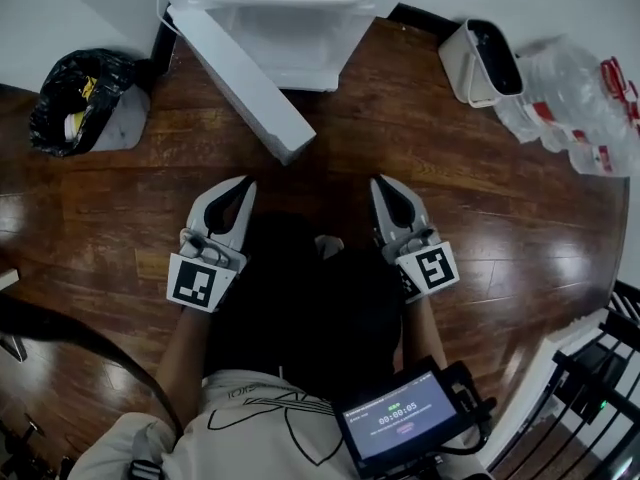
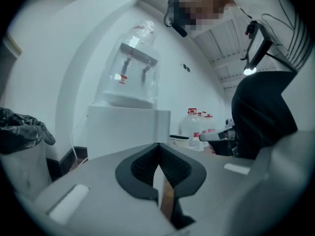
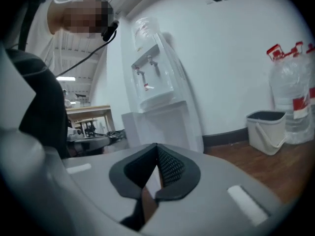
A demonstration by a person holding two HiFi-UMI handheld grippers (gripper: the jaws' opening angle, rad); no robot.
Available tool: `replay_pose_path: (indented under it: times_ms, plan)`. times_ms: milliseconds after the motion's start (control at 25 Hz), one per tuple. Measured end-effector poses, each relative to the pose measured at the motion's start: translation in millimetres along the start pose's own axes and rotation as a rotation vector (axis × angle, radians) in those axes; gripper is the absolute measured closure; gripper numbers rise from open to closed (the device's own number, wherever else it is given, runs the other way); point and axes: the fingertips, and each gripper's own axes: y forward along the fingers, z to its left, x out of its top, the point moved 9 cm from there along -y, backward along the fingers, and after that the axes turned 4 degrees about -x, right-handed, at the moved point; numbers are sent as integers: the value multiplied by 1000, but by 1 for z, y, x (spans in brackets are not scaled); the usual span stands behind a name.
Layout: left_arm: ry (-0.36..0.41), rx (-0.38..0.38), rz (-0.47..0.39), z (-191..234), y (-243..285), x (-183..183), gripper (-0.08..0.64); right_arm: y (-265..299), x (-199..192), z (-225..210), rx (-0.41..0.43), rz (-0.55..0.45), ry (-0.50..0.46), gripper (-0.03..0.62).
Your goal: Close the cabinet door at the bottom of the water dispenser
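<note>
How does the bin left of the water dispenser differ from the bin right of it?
The left bin is topped by a crumpled black bag spilling over its rim; the right bin shows a neat rim and pale walls. Something yellow lies in the left bin; the right bin's inside looks only dark. Both stand on the wooden floor.

Even, fairly bright overhead light leaves glare streaks on the wooden floor [image 1: 520,198] in the head view, while both gripper views show fisheye bending, dark vignetted corners and a soft, perhaps defocused, foreground.
</note>
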Motion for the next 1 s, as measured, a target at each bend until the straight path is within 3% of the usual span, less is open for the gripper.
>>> replay_pose_path:
  times_ms: [120,280,320,400,520,640,720,1000]
  plan:
    - [20,86,8,26,-32,-2,555,15,-22,17,133,48,8,589]
    - [46,223,68,51,-98,-5,554,56,-50,69,498,203,-47,589]
    - [64,249,70,57,-110,-3,552,71,-51,81,541,215,-58,589]
    - [89,302,64,70,-130,2,551,100,-46,97,545,185,-78,589]
    - [86,380,73,80,-157,6,549,125,-39,100,390,118,-96,589]
    - [73,404,56,88,-167,12,548,131,-27,76,119,71,-79,589]
    - [66,401,45,89,-167,13,548,136,-20,52,-18,47,-73,589]
    - [43,385,65,76,-165,0,546,176,0,-9,-299,14,-90,589]
